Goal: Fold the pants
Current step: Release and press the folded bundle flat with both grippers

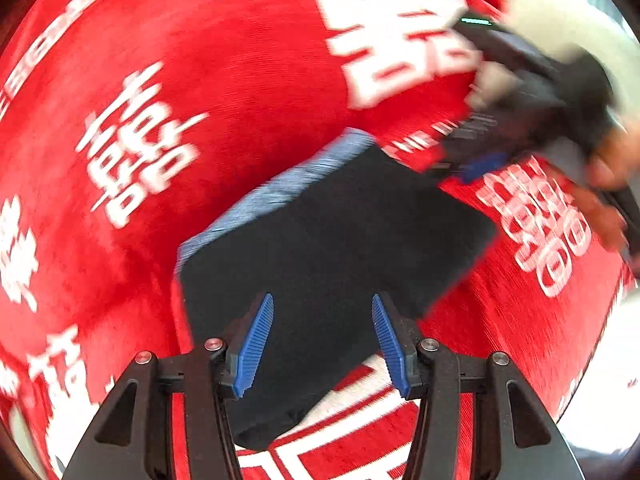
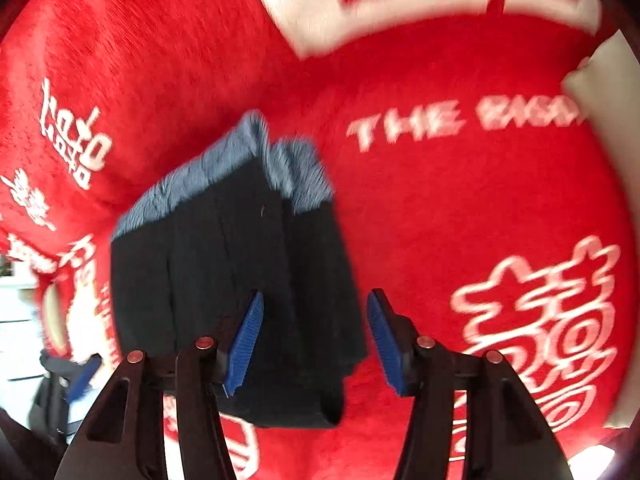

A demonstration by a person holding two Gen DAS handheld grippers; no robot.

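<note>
Though both views are smeared by motion blur, the pants [image 1: 332,264] read clearly as a compact folded bundle of black fabric with a blue-grey ribbed waistband [image 1: 276,190] along one edge, lying flat on a red plush blanket [image 1: 248,80] printed with white lettering and Chinese characters. In the right wrist view the bundle [image 2: 240,280] shows stacked layers, the waistband [image 2: 224,172] doubled over at its far end and the near corner of the stack slightly raised.

Left gripper [image 1: 323,340] hangs over the near part of the bundle with its jaws spread; the blue ribbed pads [image 1: 256,344] have nothing between them but open air above the black cloth. Right gripper [image 2: 316,340] sits over the bundle's right edge, jaws likewise spread wide and holding nothing, one pad over the fabric and the other over the red blanket.

From the left wrist view the right gripper [image 1: 480,164] appears at the upper right, blurred, with the person's hand [image 1: 608,184] around its handle, just beyond the far corner of the pants. A pale pillow-like shape [image 2: 604,92] lies at the blanket's right margin.
</note>
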